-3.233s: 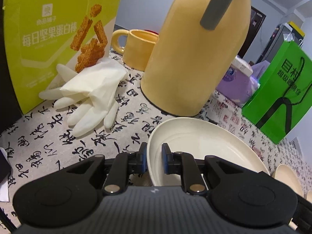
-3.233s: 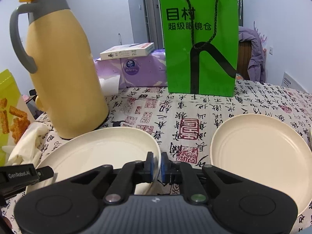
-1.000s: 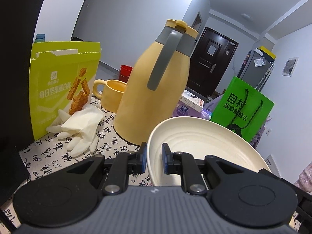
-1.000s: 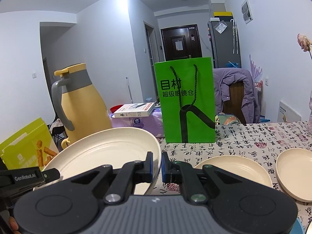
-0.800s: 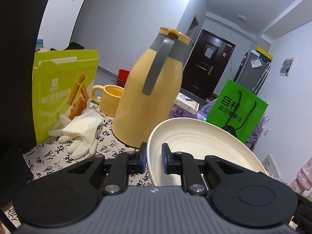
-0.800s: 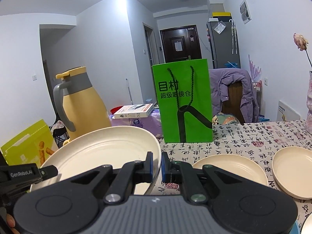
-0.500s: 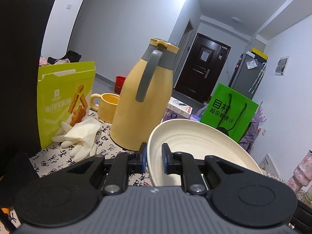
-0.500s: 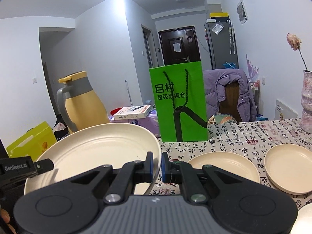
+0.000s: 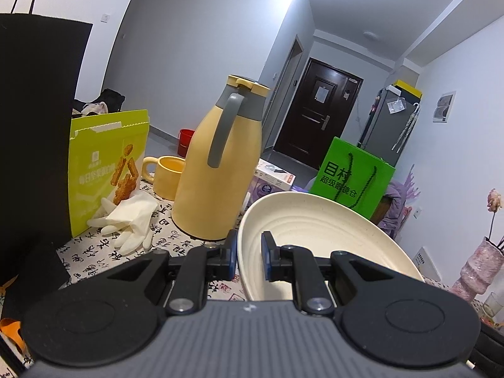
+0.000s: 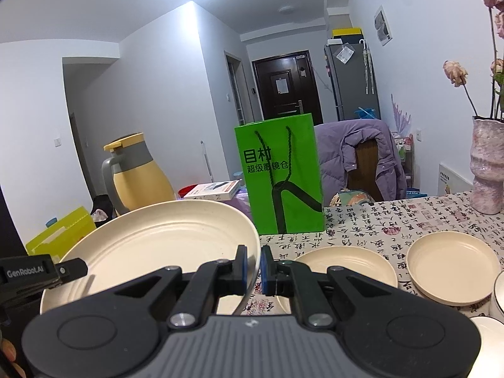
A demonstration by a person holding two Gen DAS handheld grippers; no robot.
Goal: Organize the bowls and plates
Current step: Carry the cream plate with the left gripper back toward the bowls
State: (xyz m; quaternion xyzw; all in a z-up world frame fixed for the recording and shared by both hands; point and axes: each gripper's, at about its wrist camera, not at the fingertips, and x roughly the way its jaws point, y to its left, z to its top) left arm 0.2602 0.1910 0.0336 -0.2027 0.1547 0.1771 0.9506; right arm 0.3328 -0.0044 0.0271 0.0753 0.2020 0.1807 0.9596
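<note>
Both tongs, left gripper [image 9: 247,253] + right gripper [image 10: 252,266], clamped tight on big plate [image 10: 163,239] rim. Keep plate level, lower slow onto plate [image 10: 343,267] w/o sliding.

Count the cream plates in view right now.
3: one plate held by the rim in both grippers, two on the table, one just past the right gripper, one further right. White rims at the corner may be more.

cream plate [image 10: 151,245] | held aloft, tilted | two plates [image 10: 346,264] on table
</note>
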